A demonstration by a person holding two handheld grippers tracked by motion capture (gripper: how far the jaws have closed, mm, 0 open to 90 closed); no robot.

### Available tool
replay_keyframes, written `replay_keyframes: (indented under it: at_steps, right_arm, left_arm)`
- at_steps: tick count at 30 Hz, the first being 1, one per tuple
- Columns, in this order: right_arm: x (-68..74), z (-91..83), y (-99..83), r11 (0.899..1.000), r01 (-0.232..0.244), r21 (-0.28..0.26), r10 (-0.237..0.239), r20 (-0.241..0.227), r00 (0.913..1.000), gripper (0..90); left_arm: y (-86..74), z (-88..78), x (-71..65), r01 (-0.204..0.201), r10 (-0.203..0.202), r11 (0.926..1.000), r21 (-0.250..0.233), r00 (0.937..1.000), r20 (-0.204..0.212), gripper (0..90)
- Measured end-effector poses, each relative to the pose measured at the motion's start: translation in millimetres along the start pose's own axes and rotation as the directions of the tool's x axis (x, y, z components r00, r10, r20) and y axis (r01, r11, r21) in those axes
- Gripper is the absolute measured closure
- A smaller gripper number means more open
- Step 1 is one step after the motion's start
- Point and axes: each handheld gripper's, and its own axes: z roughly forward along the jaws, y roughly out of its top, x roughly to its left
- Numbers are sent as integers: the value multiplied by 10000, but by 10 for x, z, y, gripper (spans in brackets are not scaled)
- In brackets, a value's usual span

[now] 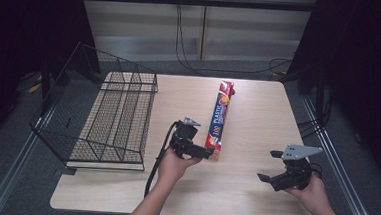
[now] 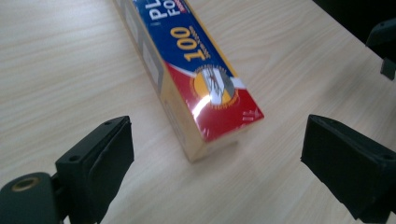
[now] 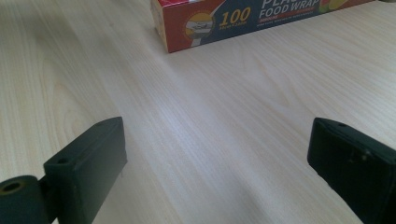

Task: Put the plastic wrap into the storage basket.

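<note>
Long, narrow cardboard box of plastic food wrap (image 1: 219, 118), red and blue with yellow print, lies flat on the pale wood-grain table (image 1: 253, 201), running from the far edge toward the person, slightly right of centre. Its near end sits just beside the left gripper (image 1: 210, 152), a black two-jaw tool held in the left hand (image 1: 174, 165), with a black cable trailing down off the near table edge. In the left gripper view the box's near end (image 2: 205, 93) lies ahead of the jaws and between their lines; jaws spread wide, neither pad touching the cardboard, bare table on both sides of the box. The box top reads "100" in yellow on blue, red band at the end, glare on the glossy face. Right gripper (image 1: 269, 166), with a grey three-cornered plate on top, held in the right hand (image 1: 313, 192) near the table's right front corner, well apart from the box. Its jaws are spread too, nothing between them; the right gripper view looks across bare wood to the box's end (image 3: 210, 23) farther off. Black wire-mesh basket (image 1: 97, 117) with low dividers stands on the table's left side, overhanging the left edge, apart from the box.
</note>
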Motion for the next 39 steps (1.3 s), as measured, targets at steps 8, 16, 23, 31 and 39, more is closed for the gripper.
replay_keyframes:
  at_steps: [8,16,23,31,39]
  right_arm:
    - [1,0,3,10000,38,-12,-38,35,10000,46]
    - [2,1,6,10000,58,12,-58,10,10000,47]
    - [-4,2,7,10000,60,-18,-60,-13,10000,48]
    - [1,5,10,10000,79,-31,-79,-21,10000,49]
    - [1,4,10,10000,56,-43,-56,-28,10000,51]
  left_arm:
    - [248,147,-12,-65,74,9993,372,9997,-248,122]
    - [449,344,8,379,-362,9978,545,9988,-326,152]
    - [515,448,26,429,-388,9976,541,9964,-748,167]
    - [535,601,23,551,-475,9951,826,9946,-922,199]
    - [537,742,19,511,-379,9941,955,9901,-1352,259]
